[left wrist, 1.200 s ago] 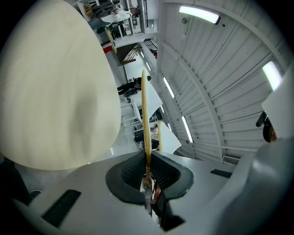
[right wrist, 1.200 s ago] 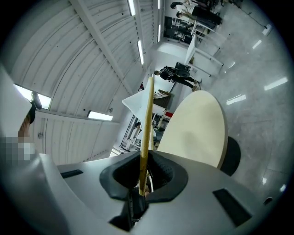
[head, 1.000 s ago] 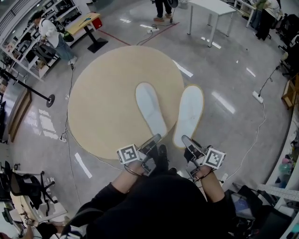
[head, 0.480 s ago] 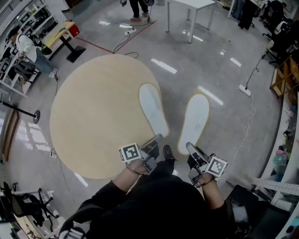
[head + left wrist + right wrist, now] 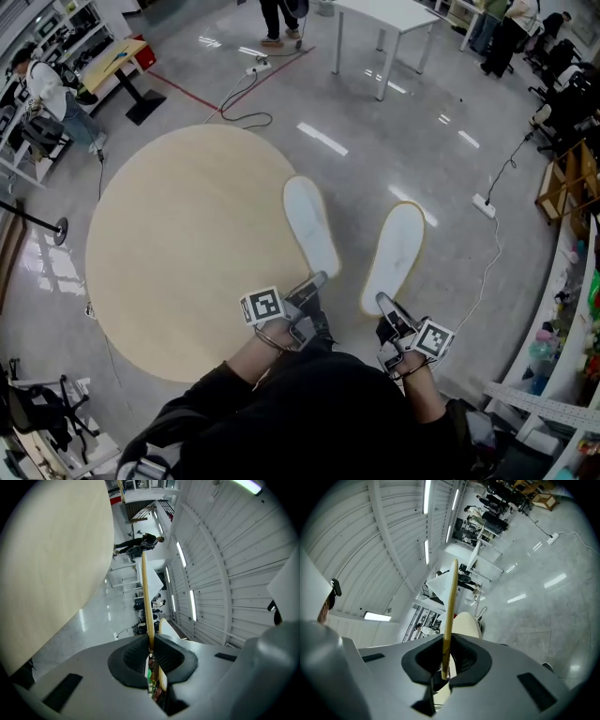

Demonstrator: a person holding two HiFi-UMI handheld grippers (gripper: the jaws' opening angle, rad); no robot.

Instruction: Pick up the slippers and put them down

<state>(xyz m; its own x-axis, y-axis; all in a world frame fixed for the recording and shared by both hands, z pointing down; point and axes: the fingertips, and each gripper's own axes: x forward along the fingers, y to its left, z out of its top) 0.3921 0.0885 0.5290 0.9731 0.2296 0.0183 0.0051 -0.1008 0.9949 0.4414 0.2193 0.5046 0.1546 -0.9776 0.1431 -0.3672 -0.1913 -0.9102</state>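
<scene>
Slippers [image 5: 395,253] are both off the floor, one in each of our grippers, toes pointing away from us. Our left gripper [image 5: 317,279] has its jaws pinched tight on the heel end of the left slipper [image 5: 310,223]. This one reaches out roughly level over the right rim of the round table [image 5: 178,244]. Our right gripper [image 5: 382,300] clamps the heel end of the right slipper the same way. That one hangs over the grey floor [image 5: 441,187], right of the round table and apart from it. The two lie side by side with a gap between them, white faces up, tan edges showing. In each gripper view we see the tan edge as a thin strip squeezed between the dark pads [image 5: 126,660]. Far off stands a white table [image 5: 394,11], and at the far left a person [image 5: 45,86].
</scene>
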